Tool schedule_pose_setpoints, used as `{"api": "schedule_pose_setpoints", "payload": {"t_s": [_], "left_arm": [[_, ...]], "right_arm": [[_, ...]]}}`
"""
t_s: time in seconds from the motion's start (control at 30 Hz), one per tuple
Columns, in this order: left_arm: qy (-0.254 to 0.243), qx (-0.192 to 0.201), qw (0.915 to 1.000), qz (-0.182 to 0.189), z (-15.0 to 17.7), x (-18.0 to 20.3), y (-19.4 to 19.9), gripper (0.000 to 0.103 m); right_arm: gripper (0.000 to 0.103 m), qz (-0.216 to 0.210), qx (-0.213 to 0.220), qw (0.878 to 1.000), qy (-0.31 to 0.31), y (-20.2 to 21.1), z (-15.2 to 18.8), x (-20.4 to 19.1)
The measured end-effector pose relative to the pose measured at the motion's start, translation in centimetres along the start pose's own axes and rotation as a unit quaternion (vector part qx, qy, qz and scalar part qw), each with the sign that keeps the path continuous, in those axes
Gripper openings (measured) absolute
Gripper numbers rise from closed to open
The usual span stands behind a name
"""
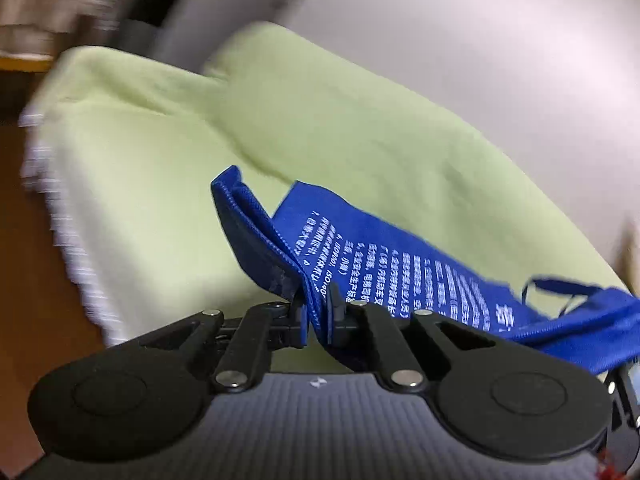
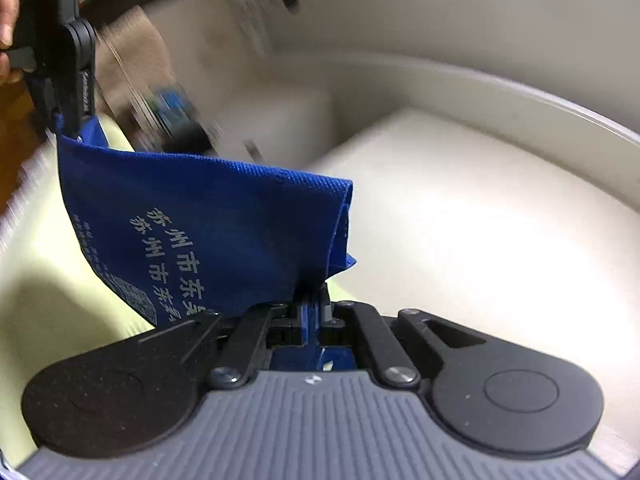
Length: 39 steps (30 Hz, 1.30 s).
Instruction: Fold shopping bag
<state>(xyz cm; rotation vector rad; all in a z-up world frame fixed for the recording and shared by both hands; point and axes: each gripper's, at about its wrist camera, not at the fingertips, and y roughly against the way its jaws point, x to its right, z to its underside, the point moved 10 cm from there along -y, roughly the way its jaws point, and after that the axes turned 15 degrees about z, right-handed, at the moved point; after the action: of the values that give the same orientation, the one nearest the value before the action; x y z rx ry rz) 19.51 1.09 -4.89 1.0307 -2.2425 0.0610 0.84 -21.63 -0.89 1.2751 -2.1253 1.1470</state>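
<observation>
1. Left wrist view: one left gripper (image 1: 318, 312) has its jaws closed on a bunched edge of the single blue shopping bag (image 1: 400, 276), the cloth pinched between the two black fingers
2. From that pinch the bag runs off to the right, lifted above one pale green cloth (image 1: 320, 128) that has a white fringe along its left edge; small white printed characters cover the bag's upper face
3. One thin blue handle loop (image 1: 560, 292) trails from the bag at the far right of this view
4. A white wall (image 1: 480, 40) rises behind the green cloth, and brown wooden floor (image 1: 24, 260) shows at the left; the background is blurred
5. Right wrist view: one right gripper (image 2: 312, 316) also has its jaws clamped on a folded corner of the same bag (image 2: 200, 220), with blue fabric showing down between the fingers
6. Here the bag hangs as a taut panel between the two grippers, with two rows of larger white characters on it; its upper left corner is held by the left gripper (image 2: 76, 120), seen at the top left
7. One hand (image 2: 8, 12) grips that left tool at the frame edge
8. A white surface (image 2: 480, 220) lies to the right of the bag, and the green cloth (image 2: 48, 288) lies below it on the left
</observation>
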Motion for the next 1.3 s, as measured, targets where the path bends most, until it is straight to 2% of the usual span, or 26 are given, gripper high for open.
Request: {"api": "schedule_pose_setpoints", "payload": {"t_s": [0.1, 0.17, 0.2, 0.23, 0.27, 0.33, 0.43, 0.53, 0.63, 0.7, 0.77, 0.87, 0.93, 1.03, 1.1, 1.13, 1.2, 1.23, 1.3], "left_arm": [[-0.020, -0.080, 0.9947, 0.062, 5.0, 6.2, -7.0, 0.014], [-0.029, -0.145, 0.9844, 0.096, 9.6, 9.9, -11.5, 0.018], [-0.036, -0.177, 0.9780, 0.104, 12.1, 11.4, -13.3, 0.019], [-0.043, -0.207, 0.9712, 0.109, 14.3, 12.6, -14.7, 0.019], [-0.047, -0.238, 0.9634, 0.115, 16.6, 13.7, -15.8, 0.019], [-0.049, -0.279, 0.9509, 0.126, 19.8, 15.0, -16.5, 0.019], [-0.080, -0.302, 0.9409, 0.130, 21.9, 16.3, -15.5, 0.019], [-0.113, -0.324, 0.9301, 0.131, 20.7, 16.2, -15.0, 0.020], [-0.148, -0.338, 0.9208, 0.127, 19.1, 15.8, -14.7, 0.021], [-0.168, -0.336, 0.9186, 0.124, 18.5, 15.5, -14.1, 0.023], [-0.168, -0.341, 0.9175, 0.117, 18.9, 14.7, -14.4, 0.024], [-0.147, -0.364, 0.9124, 0.117, 20.6, 14.6, -14.5, 0.025], [-0.160, -0.370, 0.9080, 0.116, 21.4, 14.4, -14.4, 0.026], [-0.156, -0.372, 0.9071, 0.120, 21.6, 13.5, -13.2, 0.028], [-0.144, -0.374, 0.9081, 0.120, 21.2, 12.6, -12.3, 0.034], [-0.143, -0.373, 0.9090, 0.119, 20.9, 12.3, -11.9, 0.037], [-0.138, -0.364, 0.9128, 0.124, 20.1, 12.0, -11.3, 0.042], [-0.132, -0.358, 0.9156, 0.126, 19.6, 11.8, -11.1, 0.049], [-0.115, -0.345, 0.9240, 0.118, 18.8, 11.0, -11.2, 0.053]], "right_arm": [[0.001, 0.046, -0.109, 0.992, 0.046, 2.6, 8.2, 4.6], [0.003, 0.062, -0.202, 0.974, 0.078, 4.9, 14.7, 6.8], [0.013, 0.064, -0.252, 0.961, 0.090, 6.4, 17.8, 7.7], [0.030, 0.057, -0.302, 0.947, 0.096, 8.1, 20.7, 8.1], [0.036, 0.048, -0.344, 0.933, 0.100, 10.1, 23.1, 8.5], [0.040, 0.039, -0.397, 0.913, 0.081, 14.1, 25.7, 9.1], [0.040, 0.040, -0.458, 0.888, -0.011, 18.4, 26.8, 9.8], [0.038, 0.049, -0.480, 0.869, -0.108, 20.7, 26.7, 11.3], [0.038, 0.053, -0.479, 0.861, -0.164, 20.8, 26.1, 12.2], [0.038, 0.064, -0.490, 0.853, -0.168, 20.7, 26.0, 12.9], [0.038, 0.068, -0.501, 0.848, -0.157, 20.3, 26.4, 12.6], [0.039, 0.049, -0.518, 0.845, -0.123, 20.4, 26.6, 10.9], [0.039, 0.039, -0.525, 0.843, -0.114, 20.4, 25.9, 9.7], [0.039, 0.038, -0.516, 0.839, -0.172, 20.3, 24.0, 10.1], [0.044, 0.017, -0.516, 0.823, -0.237, 20.1, 23.5, 10.0], [0.052, 0.006, -0.519, 0.812, -0.267, 20.0, 23.5, 9.7], [0.060, -0.012, -0.529, 0.786, -0.320, 19.8, 24.1, 8.7], [0.060, -0.018, -0.532, 0.773, -0.345, 19.8, 24.4, 8.2], [0.059, -0.027, -0.534, 0.749, -0.390, 19.7, 25.1, 7.1]]}}
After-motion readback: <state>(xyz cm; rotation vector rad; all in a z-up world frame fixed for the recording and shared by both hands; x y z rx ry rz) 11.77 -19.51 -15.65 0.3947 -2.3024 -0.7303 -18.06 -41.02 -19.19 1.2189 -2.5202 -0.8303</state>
